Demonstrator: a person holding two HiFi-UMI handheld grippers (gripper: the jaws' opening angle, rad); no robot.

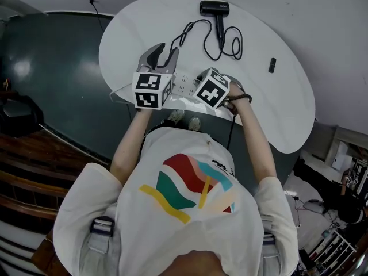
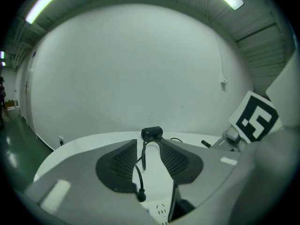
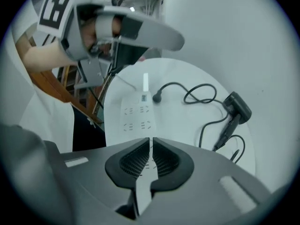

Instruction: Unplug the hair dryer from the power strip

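Left gripper [image 1: 165,53] hovers nearly level over the white table [image 1: 276,114], jaws wide apart and empty. Between the grippers lies the power strip [image 3: 137,117], the plug [image 3: 156,98] free beside it. Right gripper [image 3: 151,143] points steeply down, jaws almost together on nothing. Beyond, the hair dryer [image 1: 214,8] rests; farther right sits a small dark object [image 1: 272,65], perhaps a remote. Dark floor [image 1: 52,79] surrounds the table.

One hair dryer [image 1: 214,8], one power strip [image 3: 136,111], one plug [image 3: 157,97], one small black object [image 1: 272,65], one white table [image 1: 287,108], two grippers, left gripper [image 2: 149,144], right gripper [image 3: 151,142].
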